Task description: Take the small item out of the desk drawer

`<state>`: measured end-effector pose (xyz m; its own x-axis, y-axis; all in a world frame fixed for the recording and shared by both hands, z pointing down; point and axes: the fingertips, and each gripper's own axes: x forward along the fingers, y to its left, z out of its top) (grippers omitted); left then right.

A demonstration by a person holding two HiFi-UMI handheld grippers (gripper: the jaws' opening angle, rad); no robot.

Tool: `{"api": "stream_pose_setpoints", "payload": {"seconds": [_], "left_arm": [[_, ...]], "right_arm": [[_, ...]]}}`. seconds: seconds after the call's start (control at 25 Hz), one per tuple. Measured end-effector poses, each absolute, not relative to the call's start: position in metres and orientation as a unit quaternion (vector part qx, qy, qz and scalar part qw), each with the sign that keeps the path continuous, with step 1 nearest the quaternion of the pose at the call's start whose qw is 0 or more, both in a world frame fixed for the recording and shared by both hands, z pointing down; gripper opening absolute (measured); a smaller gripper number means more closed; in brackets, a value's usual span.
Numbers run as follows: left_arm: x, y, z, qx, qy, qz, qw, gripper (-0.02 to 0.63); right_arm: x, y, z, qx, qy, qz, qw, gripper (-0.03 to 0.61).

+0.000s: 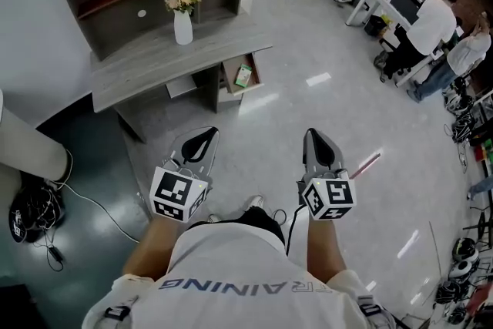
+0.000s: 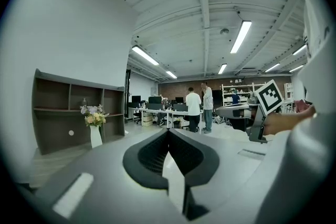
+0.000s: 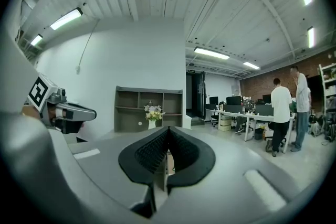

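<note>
The grey desk [image 1: 154, 62] with a shelf unit stands up ahead on the left. Its drawer [image 1: 229, 79] hangs open at the right end, and a small green item [image 1: 243, 75] lies inside. I stand well back from it on the floor. My left gripper [image 1: 207, 133] and right gripper [image 1: 316, 136] are held side by side in front of me, both pointing toward the desk. Both are shut, with nothing between the jaws. The left gripper [image 2: 169, 131] and the right gripper [image 3: 168, 128] each show their jaw tips meeting.
A white vase of flowers [image 1: 182, 25] stands on the desktop. Black cables and gear [image 1: 31, 212] lie on the floor at the left. A red stick [image 1: 366, 164] lies right of my right gripper. Two people [image 1: 431, 23] stand at office desks at the far right.
</note>
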<state>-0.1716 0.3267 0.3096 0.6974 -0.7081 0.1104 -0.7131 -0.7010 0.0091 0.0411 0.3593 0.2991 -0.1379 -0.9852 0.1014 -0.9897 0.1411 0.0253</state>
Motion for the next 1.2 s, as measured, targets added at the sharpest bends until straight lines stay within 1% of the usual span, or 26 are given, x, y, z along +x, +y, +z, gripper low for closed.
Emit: {"api": "stream_pose_setpoints", "payload": {"seconds": [0.28,0.6,0.92,1.2], "left_arm": [[-0.185,0.324,0.309,0.917,-0.396,0.051,0.028,-0.002],[-0.178,0.294,0.325,0.912,-0.403,0.062,0.047,-0.002],[-0.150,0.221,0.330,0.904,-0.416,0.085,0.047,-0.002],[-0.086,0.148,0.324,0.904,-0.414,0.094,0.044,-0.002]], "right_arm": [[0.038,0.352,0.293,0.660,-0.751,0.019,0.023,0.015],[0.046,0.317,0.311,0.653,-0.756,0.033,0.044,0.015],[0.081,0.239,0.327,0.645,-0.761,0.057,0.039,0.015],[0.142,0.168,0.336,0.641,-0.762,0.078,0.043,0.015]]}}
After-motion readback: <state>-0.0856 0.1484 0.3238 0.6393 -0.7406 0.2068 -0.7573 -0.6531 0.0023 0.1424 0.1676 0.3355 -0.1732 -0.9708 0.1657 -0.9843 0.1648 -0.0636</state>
